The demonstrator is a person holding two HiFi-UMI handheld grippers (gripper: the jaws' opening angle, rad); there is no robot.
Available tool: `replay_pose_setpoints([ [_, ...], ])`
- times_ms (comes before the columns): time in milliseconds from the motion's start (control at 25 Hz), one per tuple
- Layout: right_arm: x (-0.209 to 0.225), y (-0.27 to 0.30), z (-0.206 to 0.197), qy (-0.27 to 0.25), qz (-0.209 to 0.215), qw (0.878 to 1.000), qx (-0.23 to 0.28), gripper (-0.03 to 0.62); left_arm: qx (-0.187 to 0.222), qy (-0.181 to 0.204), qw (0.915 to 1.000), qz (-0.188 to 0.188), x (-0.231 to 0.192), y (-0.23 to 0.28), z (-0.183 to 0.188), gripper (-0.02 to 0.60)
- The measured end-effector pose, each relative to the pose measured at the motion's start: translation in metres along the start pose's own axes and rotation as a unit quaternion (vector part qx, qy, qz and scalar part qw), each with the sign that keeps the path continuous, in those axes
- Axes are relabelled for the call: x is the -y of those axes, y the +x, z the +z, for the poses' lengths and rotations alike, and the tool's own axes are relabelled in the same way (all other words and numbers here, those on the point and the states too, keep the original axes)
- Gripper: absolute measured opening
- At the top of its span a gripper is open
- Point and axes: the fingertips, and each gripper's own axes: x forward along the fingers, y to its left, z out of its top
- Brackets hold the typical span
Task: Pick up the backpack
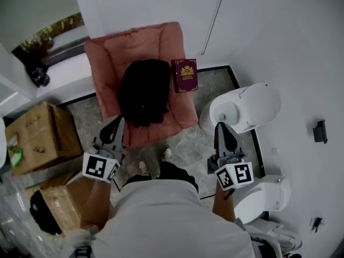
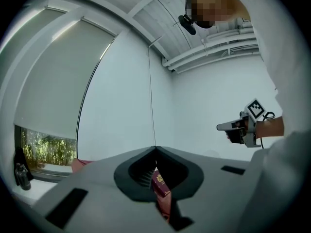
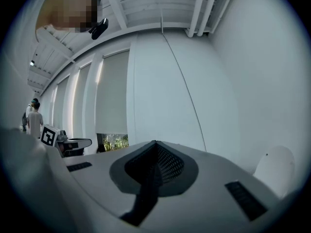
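Note:
A black backpack (image 1: 144,92) lies slumped on the seat of a salmon-pink armchair (image 1: 110,52) in the head view. A maroon book with gold print (image 1: 184,75) leans at the chair's right side, next to the backpack. My left gripper (image 1: 120,120) is held level in front of the chair's front edge, short of the backpack, jaws shut and empty. My right gripper (image 1: 220,125) hovers further right, near a white seat, also shut and empty. In the left gripper view the jaws (image 2: 155,148) meet at their tips, and the maroon book (image 2: 161,189) shows through the gap. The backpack shows in neither gripper view.
A white round seat (image 1: 247,107) stands right of the armchair, and another white seat (image 1: 264,196) is nearer. Cardboard boxes (image 1: 40,136) are stacked at the left. A black bottle (image 1: 37,75) stands on the window ledge. My shoes (image 1: 142,168) are on the stone floor before the chair.

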Motion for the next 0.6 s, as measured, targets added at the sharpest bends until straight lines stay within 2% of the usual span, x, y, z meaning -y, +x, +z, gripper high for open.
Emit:
replay_pose_setpoints([
  [120, 0.014, 0.033, 0.004, 0.001, 0.031, 0.999, 0.013, 0.020, 0.002, 0.010, 0.9997, 0.024, -0.007, 0.017, 0.004, 0.017],
  [240, 0.028, 0.064, 0.016, -0.006, 0.058, 0.998, 0.027, 0.020, 0.003, -0.003, 0.9986, 0.053, -0.009, 0.031, 0.009, 0.017],
  [360, 0.044, 0.095, 0.028, -0.017, 0.081, 0.996, 0.040, 0.020, 0.008, 0.013, 0.9976, 0.067, -0.007, 0.049, 0.018, 0.017],
  [600, 0.058, 0.134, 0.012, -0.005, 0.118, 0.993, 0.013, 0.020, -0.008, 0.015, 0.9940, 0.108, -0.023, 0.061, 0.008, 0.017],
])
